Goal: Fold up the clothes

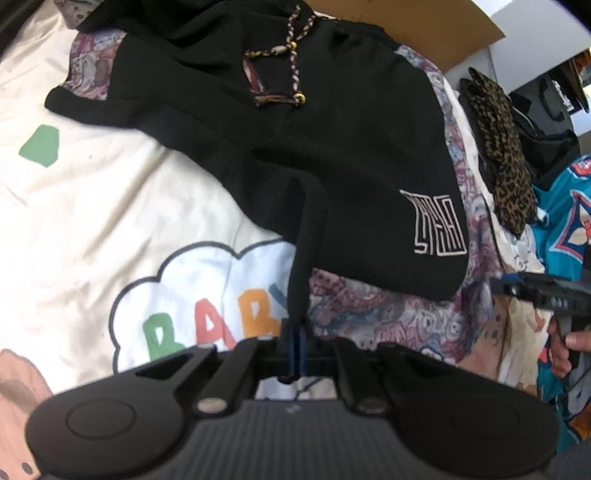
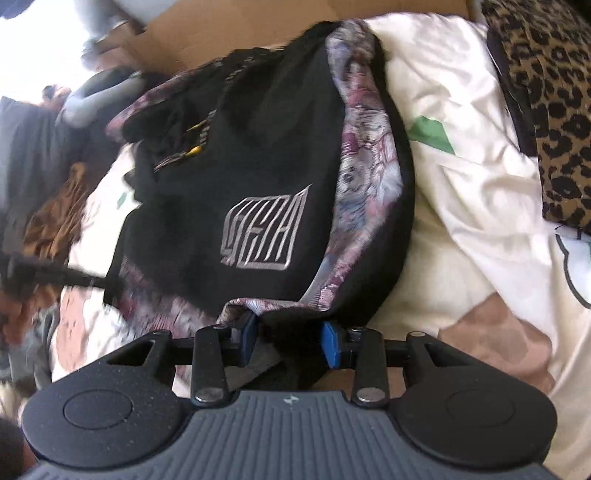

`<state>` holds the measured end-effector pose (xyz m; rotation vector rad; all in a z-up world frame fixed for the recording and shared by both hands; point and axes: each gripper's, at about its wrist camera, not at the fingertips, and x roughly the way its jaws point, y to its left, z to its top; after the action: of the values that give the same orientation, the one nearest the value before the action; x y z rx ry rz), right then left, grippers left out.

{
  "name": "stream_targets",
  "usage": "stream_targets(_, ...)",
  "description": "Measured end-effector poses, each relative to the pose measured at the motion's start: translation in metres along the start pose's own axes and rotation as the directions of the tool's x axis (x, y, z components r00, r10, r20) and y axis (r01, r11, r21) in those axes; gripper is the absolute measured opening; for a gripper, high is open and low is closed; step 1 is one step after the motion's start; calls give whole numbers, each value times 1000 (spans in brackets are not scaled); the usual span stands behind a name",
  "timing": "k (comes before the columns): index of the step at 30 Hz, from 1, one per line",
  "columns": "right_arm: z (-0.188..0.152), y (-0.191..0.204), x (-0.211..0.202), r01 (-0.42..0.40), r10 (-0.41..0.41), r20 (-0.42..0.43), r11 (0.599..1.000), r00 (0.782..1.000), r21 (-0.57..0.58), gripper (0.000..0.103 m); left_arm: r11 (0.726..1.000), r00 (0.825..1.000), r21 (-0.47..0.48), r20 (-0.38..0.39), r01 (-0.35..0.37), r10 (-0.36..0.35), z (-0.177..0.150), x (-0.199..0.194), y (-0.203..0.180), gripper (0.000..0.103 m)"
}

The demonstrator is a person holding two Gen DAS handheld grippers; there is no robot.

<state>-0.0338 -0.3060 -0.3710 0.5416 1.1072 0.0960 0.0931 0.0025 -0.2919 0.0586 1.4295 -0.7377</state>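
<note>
Black shorts (image 1: 332, 147) with purple patterned side panels, a braided drawstring (image 1: 291, 55) and a white outlined logo (image 1: 437, 225) lie on a cream printed blanket (image 1: 92, 203). My left gripper (image 1: 295, 343) is shut on a ridge of black fabric at the crotch, drawn up and taut toward me. In the right wrist view the shorts (image 2: 240, 166) lie ahead, and my right gripper (image 2: 290, 341) stands open with the black hem and patterned panel edge between its blue pads (image 2: 330, 343). In the left wrist view the right gripper (image 1: 509, 286) shows at the right edge, held by a hand.
A folded leopard-print garment (image 2: 554, 110) lies to the right of the shorts, with a teal jersey (image 1: 565, 221) beyond it. Cardboard (image 2: 258, 29) stands behind the blanket. Brown cloth (image 2: 55, 221) is bunched at the left. The cream blanket (image 2: 461, 203) is bare between shorts and leopard garment.
</note>
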Motion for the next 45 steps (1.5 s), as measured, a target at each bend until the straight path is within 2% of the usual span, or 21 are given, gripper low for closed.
stream_targets(7, 20, -16, 16, 64, -61, -26, 987, 998, 146, 42, 1000, 1000, 11, 0, -3, 3, 3, -1, 0, 3)
stream_targets(14, 9, -8, -18, 105, -104, -10, 989, 995, 103, 43, 1000, 1000, 5, 12, 7, -7, 2, -1, -2, 3)
stream_targets(21, -6, 14, -53, 132, -132, 45, 991, 990, 12, 43, 1000, 1000, 2, 24, 14, -14, -2, -5, -2, 3)
stream_targets(25, -12, 28, -56, 94, -93, 51, 995, 994, -15, 43, 1000, 999, -1, 28, 20, -20, -4, -6, -2, 3)
stream_targets(28, -13, 38, -46, 63, -61, 46, 997, 997, -38, 43, 1000, 999, -4, 29, 24, -23, -4, -6, -2, 3)
stream_targets(32, -12, 51, -23, 66, -63, 40, 994, 997, -86, 43, 999, 999, -11, 33, 33, -33, -4, -5, -1, 3)
stream_targets(37, -12, 57, 0, 151, -149, 27, 974, 988, -168, 43, 999, 999, -17, 30, 41, -40, -4, -3, 1, 3)
stream_targets(45, -13, 49, 24, 232, -235, 10, 953, 972, -194, 43, 999, 999, -15, 15, 46, -46, -1, 5, 5, 3)
